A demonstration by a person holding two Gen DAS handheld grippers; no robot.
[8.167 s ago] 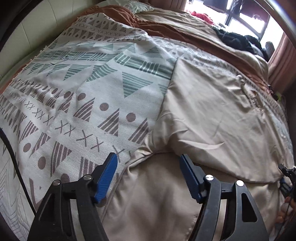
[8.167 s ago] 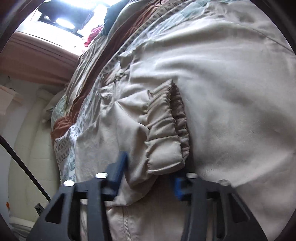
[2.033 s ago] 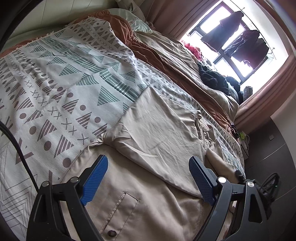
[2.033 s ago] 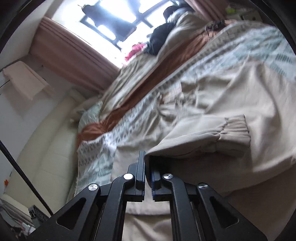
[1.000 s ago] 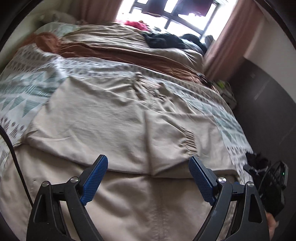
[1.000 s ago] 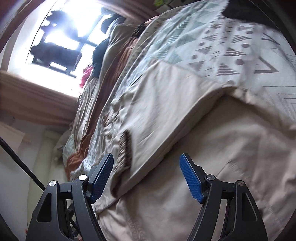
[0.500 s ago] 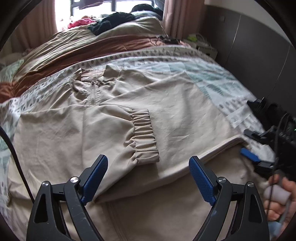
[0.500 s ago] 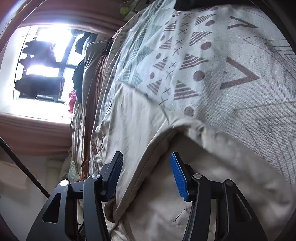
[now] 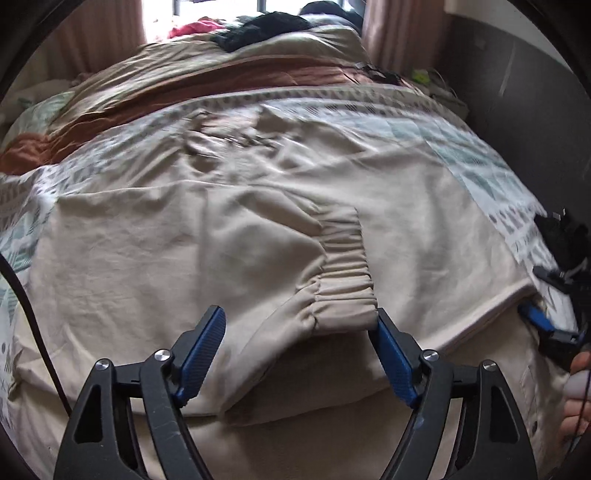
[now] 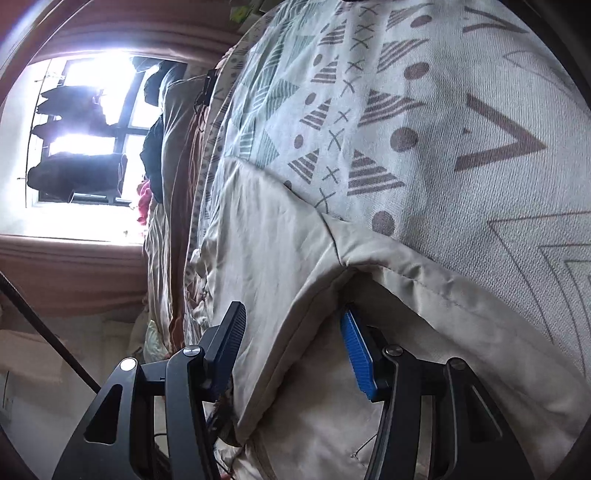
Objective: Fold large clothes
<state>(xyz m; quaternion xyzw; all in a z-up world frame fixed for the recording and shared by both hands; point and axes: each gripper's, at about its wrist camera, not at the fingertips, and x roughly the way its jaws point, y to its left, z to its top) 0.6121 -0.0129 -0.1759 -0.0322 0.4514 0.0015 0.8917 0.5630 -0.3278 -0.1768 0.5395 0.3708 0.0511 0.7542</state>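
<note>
A beige jacket [image 9: 155, 258] lies spread on the bed, one sleeve folded across it. The sleeve's gathered cuff [image 9: 345, 280] ends between the blue pads of my left gripper [image 9: 299, 343]. Its jaws are closing and still stand apart; the right pad is at the cuff's edge. In the right wrist view my right gripper [image 10: 291, 347] straddles the jacket's [image 10: 266, 258] folded side edge, jaws half open, with the cloth between them and no visible pinch. The right gripper [image 9: 546, 325] also shows at the jacket's right edge in the left wrist view, a hand [image 9: 576, 387] behind it.
A patterned bedspread [image 10: 424, 129] lies under the jacket. Brown and tan bedding [image 9: 221, 81] and dark clothes [image 9: 269, 26] are piled toward the window [image 10: 74, 140]. A dark wall panel [image 9: 524, 92] runs along the bed's right side. A black cable [image 9: 33, 332] hangs at left.
The left view has swung right across the jacket and come down close to the cuff, its jaws narrowing. The right gripper's jaws have narrowed around the jacket's side edge.
</note>
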